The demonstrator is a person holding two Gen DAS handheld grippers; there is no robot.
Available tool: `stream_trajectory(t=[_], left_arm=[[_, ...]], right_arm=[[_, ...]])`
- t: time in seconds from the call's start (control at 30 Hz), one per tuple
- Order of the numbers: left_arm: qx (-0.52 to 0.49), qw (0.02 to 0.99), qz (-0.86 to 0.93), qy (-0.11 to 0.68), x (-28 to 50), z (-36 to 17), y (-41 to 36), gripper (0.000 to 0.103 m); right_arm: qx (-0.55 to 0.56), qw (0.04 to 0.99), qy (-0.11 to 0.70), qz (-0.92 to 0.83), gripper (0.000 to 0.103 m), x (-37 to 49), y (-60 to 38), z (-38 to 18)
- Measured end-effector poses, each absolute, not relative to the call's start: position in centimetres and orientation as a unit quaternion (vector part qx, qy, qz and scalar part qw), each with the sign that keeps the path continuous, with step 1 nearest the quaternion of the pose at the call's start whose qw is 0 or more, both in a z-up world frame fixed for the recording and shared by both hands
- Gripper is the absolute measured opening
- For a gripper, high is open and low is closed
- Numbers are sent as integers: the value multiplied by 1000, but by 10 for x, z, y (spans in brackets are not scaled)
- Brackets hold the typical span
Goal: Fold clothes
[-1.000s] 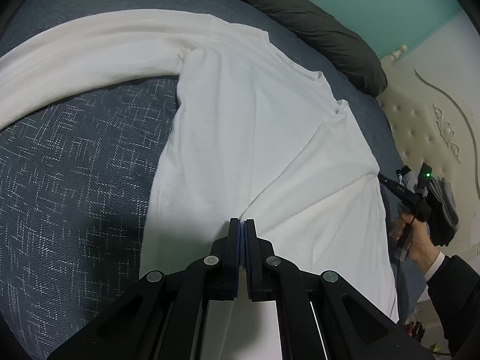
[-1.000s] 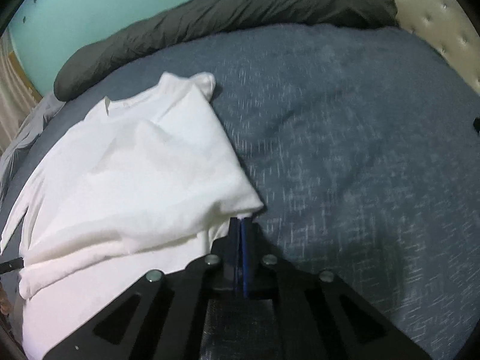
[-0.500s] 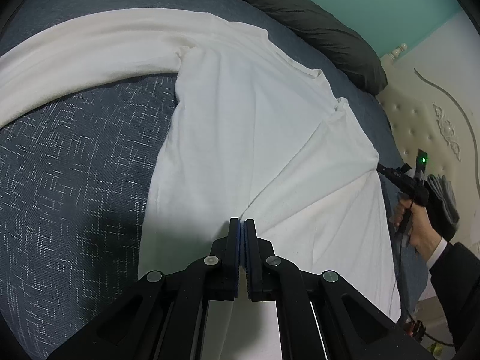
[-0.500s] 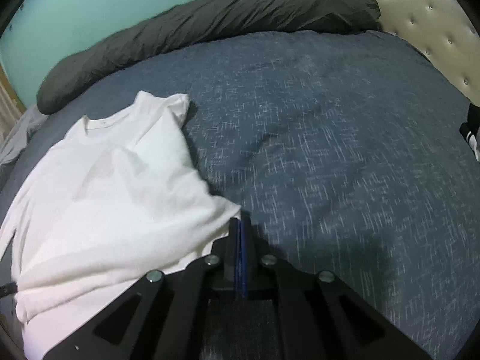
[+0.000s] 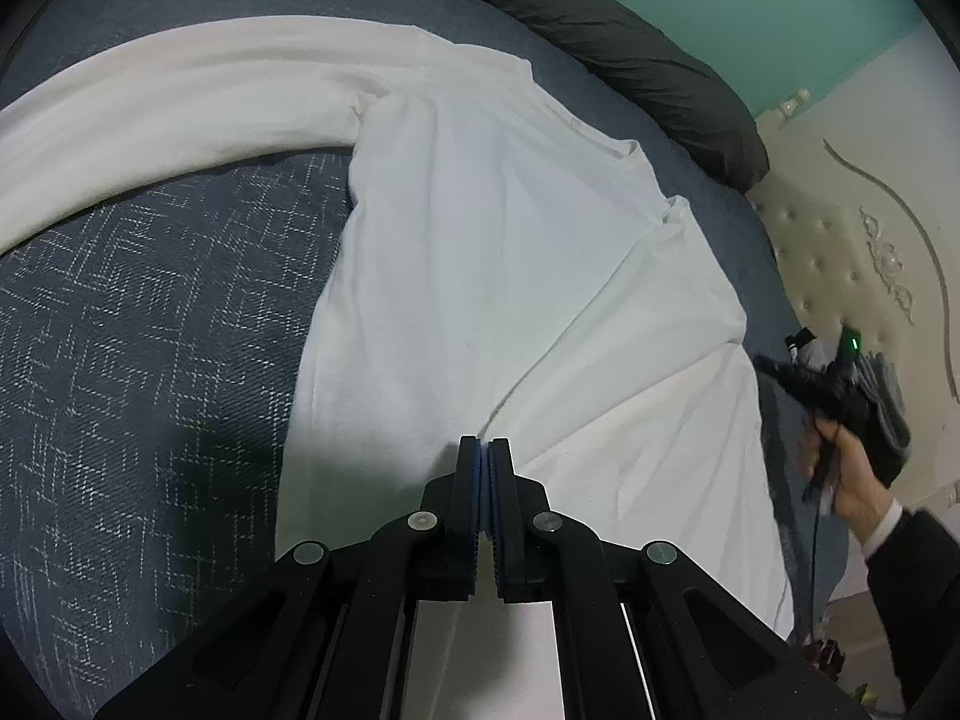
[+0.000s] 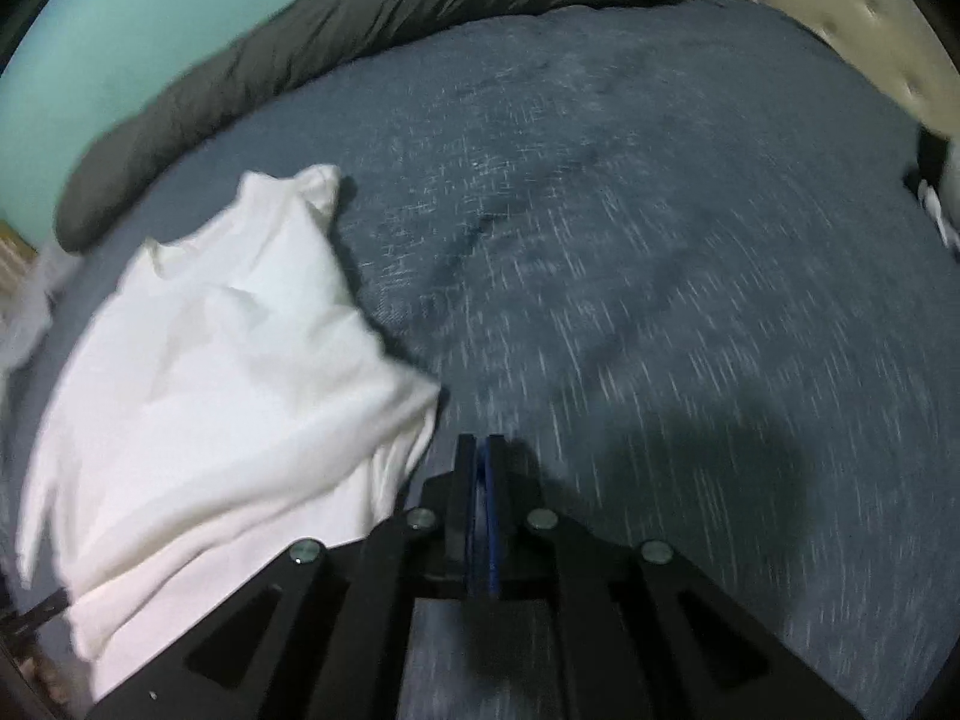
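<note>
A white long-sleeved shirt [image 5: 480, 252] lies flat on the blue bedspread [image 5: 150, 330]. One sleeve stretches out to the left; the other is folded across the body. My left gripper [image 5: 483, 444] is shut at the end of that folded sleeve, where the crease runs into its tips. In the right wrist view the shirt [image 6: 228, 360] lies to the left, and my right gripper [image 6: 479, 441] is shut over bare bedspread [image 6: 660, 240], a short way from the shirt's folded corner, with nothing between its fingers. A hand [image 5: 852, 480] holds it beyond the shirt's right edge.
A dark grey rolled duvet [image 5: 630, 54] runs along the far side of the bed against a teal wall. A cream tufted headboard [image 5: 870, 228] stands at the right. Bare bedspread spreads wide to the right of the shirt in the right wrist view.
My right gripper, earlier at the shirt's folded corner, has come off it and moved right over bare bedspread. The left gripper has stayed put on the sleeve end.
</note>
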State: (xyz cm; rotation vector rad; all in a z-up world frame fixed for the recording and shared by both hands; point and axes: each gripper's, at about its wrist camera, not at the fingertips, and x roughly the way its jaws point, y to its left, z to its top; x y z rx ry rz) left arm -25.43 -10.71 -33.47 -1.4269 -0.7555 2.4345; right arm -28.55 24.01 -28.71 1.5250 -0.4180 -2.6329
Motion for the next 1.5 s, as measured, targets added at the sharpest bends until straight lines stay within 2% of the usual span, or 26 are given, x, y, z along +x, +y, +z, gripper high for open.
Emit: stream_trajectory(t=[0.13, 0.17, 0.2, 0.3, 0.6, 0.77, 1.17, 1.3, 1.33, 1.37, 1.5], left_arm=[[-486, 111, 824, -270, -246, -328, -112, 5], [-485, 111, 824, -273, -241, -324, -114, 6], [-483, 111, 823, -276, -237, -321, -115, 7], [-482, 108, 821, -286, -219, -309, -122, 11], [-550, 81, 796, -240, -147, -305, -141, 16], [-578, 83, 783, -215, -112, -306, -144, 23], [-596, 92, 771, -205, -67, -321, -145, 23], [-597, 97, 769, -205, -61, -326, -142, 21], [-597, 96, 770, -205, -60, -327, -143, 18], [-597, 95, 770, -204, -59, -327, -143, 7], [-592, 100, 772, -209, -53, -321, -145, 3]], right_arm=[[517, 64, -157, -839, 6, -238, 235, -280], [524, 73, -160, -834, 9, -224, 233, -278], [531, 82, -160, -828, 18, -214, 229, -277], [541, 111, -154, -819, 26, -180, 218, -267], [564, 124, -154, -802, 29, -89, 212, -246], [577, 106, -160, -794, 29, -50, 225, -250], [603, 108, -151, -776, 29, -11, 224, -266], [611, 110, -145, -770, 29, -3, 218, -272], [614, 109, -142, -769, 29, -3, 215, -274], [618, 109, -138, -767, 29, -3, 212, -277], [625, 115, -132, -761, 28, -4, 203, -285]])
